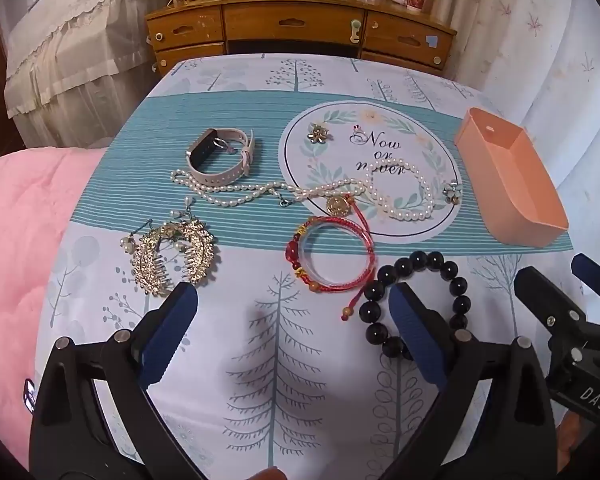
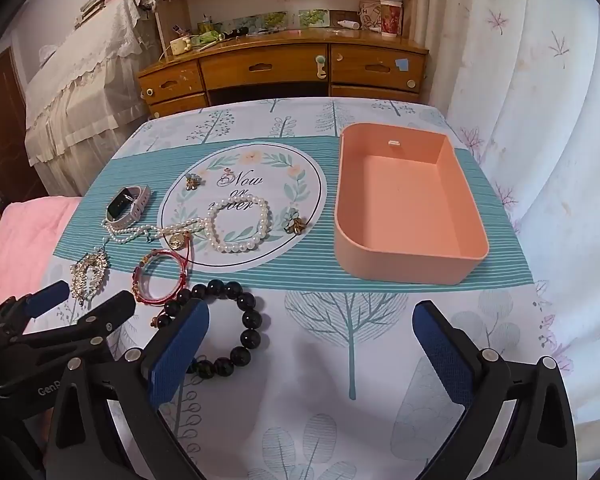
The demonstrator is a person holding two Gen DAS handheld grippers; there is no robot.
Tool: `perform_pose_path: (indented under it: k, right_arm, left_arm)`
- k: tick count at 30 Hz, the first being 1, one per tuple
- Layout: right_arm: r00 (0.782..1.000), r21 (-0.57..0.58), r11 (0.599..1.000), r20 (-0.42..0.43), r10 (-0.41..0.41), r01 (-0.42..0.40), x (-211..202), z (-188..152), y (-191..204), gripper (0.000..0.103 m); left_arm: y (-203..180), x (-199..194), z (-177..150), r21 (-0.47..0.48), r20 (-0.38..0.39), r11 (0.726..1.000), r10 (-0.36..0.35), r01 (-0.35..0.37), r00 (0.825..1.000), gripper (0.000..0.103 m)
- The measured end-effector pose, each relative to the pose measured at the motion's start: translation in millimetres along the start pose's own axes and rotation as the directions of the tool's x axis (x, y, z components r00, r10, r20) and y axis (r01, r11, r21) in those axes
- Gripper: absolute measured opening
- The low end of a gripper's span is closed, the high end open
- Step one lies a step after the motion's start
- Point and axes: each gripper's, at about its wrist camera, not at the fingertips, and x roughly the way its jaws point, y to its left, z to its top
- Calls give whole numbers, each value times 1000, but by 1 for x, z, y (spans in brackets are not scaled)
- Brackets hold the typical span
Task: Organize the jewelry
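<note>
The left gripper [image 1: 294,304] has its two blue-padded fingers [image 1: 168,332] spread wide with nothing between them, hanging over bare white tablecloth printed with pale trees [image 1: 276,360]. Its right finger stands in front of the black round-bead bracelet [image 1: 440,276], which lies flat on the cloth. The right gripper [image 2: 312,334] is likewise wide and empty, over bare cloth at the near edge; the same black beads lie just behind its left finger.

Just beyond the left gripper, a red woven cord bracelet around a clear bangle [image 1: 328,260] lies at the near edge of the cloth's teal striped band. Left of it sits a pair of gold rhinestone leaf earrings with small pearls [image 1: 172,256]. Farther off, a long white pearl necklace [image 1: 300,192] trails from the teal stripes onto a printed round emblem, looping there, with a gold coin pendant [image 1: 338,205] touching it. A pale-strapped wristwatch with a dark face [image 1: 220,158] stands on its side at the far left. Two small flower-shaped brooches lie on the emblem, one far [image 1: 319,134], one at its right rim [image 1: 452,194].

The empty peach plastic rectangular bin [image 2: 404,260] sits at the right, well apart from all the jewelry.
</note>
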Motion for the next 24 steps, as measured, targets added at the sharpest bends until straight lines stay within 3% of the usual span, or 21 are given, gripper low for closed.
perform_pose_path:
  k: [8, 24]
  right_arm:
    - [1000, 9, 1000, 7, 9, -9, 0, -3, -3, 103]
    - [998, 30, 998, -25, 52, -51, 3, -8, -4, 103]
  left_arm:
    - [-2, -6, -12, 3, 22, 1000, 7, -7, 1000, 96]
    - [-11, -1, -9, 16, -14, 1000, -11, 12, 1000, 96]
